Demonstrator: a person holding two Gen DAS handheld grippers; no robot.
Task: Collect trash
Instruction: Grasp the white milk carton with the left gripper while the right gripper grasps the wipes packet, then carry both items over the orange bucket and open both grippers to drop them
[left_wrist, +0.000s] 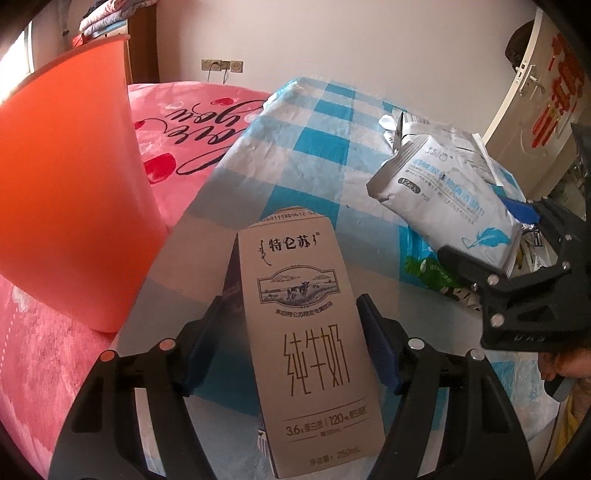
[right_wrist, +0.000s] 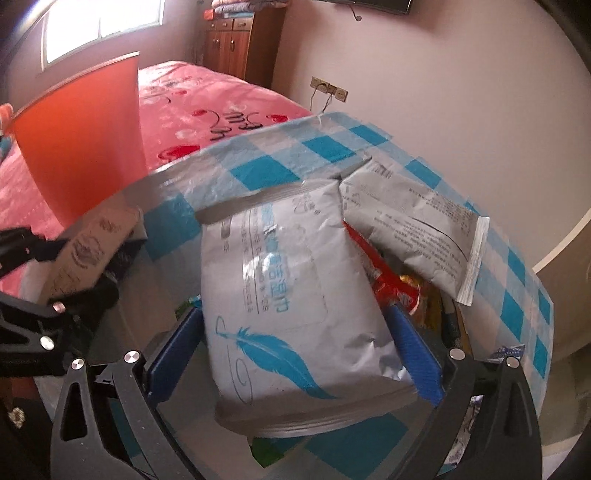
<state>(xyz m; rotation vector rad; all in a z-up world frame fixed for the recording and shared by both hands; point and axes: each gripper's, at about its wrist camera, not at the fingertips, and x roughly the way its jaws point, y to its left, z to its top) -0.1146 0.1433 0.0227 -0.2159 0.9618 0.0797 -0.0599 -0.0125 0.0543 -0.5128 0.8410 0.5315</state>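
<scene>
Bedroom setting: a pink bedspread (left_wrist: 207, 122) with printed hearts and script covers the bed; a blue-and-white checked cloth (left_wrist: 295, 155) lies over a raised surface beside it; an orange bin (left_wrist: 70, 177) stands on the bedspread, to the left in both views, mouth upward. Left gripper (left_wrist: 291, 347): both blue pads clamped against the sides of a grey milk carton (left_wrist: 306, 332), held upright above the checked cloth, just right of the bin. Right gripper (right_wrist: 295, 358): pads clenched on a silver wet-wipe pack (right_wrist: 291, 306) with a blue feather print, raised over the cloth. Behind that pack: a second silver packet (right_wrist: 413, 229) and a red wrapper (right_wrist: 388, 280) rest on the cloth, touching each other.
</scene>
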